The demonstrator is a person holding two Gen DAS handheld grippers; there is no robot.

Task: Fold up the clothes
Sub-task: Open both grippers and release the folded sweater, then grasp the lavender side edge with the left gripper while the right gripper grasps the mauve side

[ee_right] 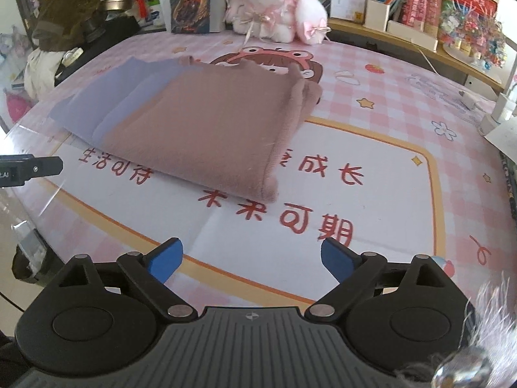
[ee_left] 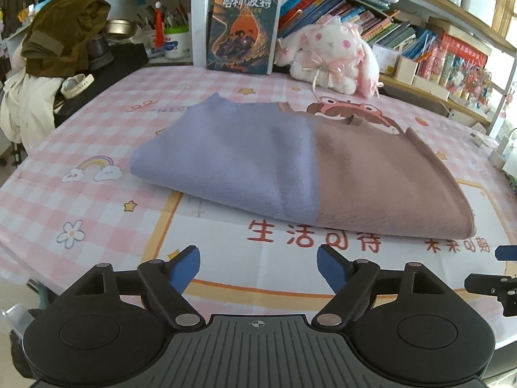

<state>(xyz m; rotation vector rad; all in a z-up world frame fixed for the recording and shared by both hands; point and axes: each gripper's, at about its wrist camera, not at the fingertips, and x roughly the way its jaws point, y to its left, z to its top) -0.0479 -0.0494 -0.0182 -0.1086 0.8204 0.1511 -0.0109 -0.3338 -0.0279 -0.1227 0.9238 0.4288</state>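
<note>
Folding looks close to done: the lilac-and-brown garment [ee_left: 300, 168] lies in a flat layered rectangle mid-table on the pink checked tablecloth [ee_left: 97, 148], though its far edges sit slightly stepped and may want squaring. Both the left gripper [ee_left: 258, 266] and the right gripper [ee_right: 252, 258] hover just short of its near edge, jaws spread wide with nothing between them. Red print on the cloth reads 生活可待 and 未来可期, and the upright book [ee_left: 244, 29] behind shows 哈利·波特.
</note>
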